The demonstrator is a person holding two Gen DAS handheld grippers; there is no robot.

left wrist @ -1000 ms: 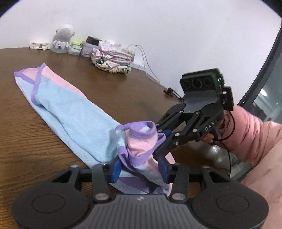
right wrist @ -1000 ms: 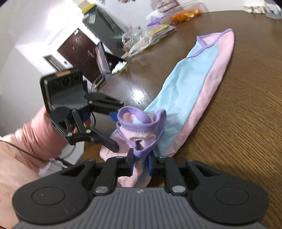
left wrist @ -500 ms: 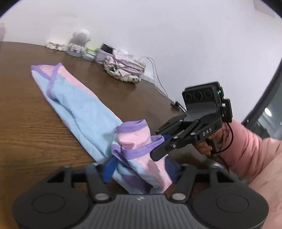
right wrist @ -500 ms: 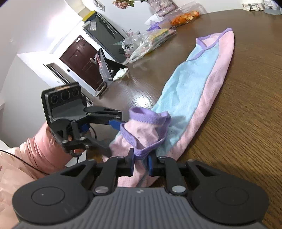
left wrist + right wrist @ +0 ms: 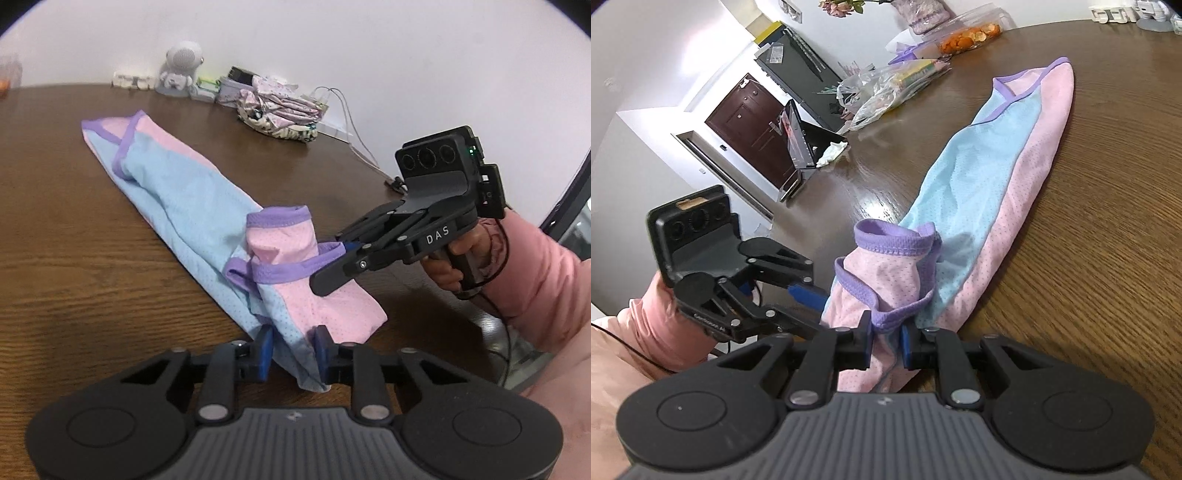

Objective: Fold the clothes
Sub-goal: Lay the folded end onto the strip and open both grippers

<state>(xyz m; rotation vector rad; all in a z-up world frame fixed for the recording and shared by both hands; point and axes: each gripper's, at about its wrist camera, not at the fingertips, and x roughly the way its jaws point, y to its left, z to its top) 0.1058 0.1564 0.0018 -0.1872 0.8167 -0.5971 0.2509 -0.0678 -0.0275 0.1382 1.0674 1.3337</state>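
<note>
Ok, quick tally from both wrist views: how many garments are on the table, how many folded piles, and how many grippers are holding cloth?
Garment being folded: 1, the pink, blue and purple top.
Folded clothes pile by the wall: 1.
Grippers holding cloth: 2, left gripper and right gripper, both on the top's near end.
Total: 4.

Both claws grip the near end of a garment on a wooden desk

The right claw (image 5: 886,343) pinches the purple-trimmed pink hem of the pink-and-blue garment (image 5: 990,177); the left claw (image 5: 812,306) clamps the same bunched end from the left, while the rest lies flat across the desk (image 5: 1108,221).
</note>
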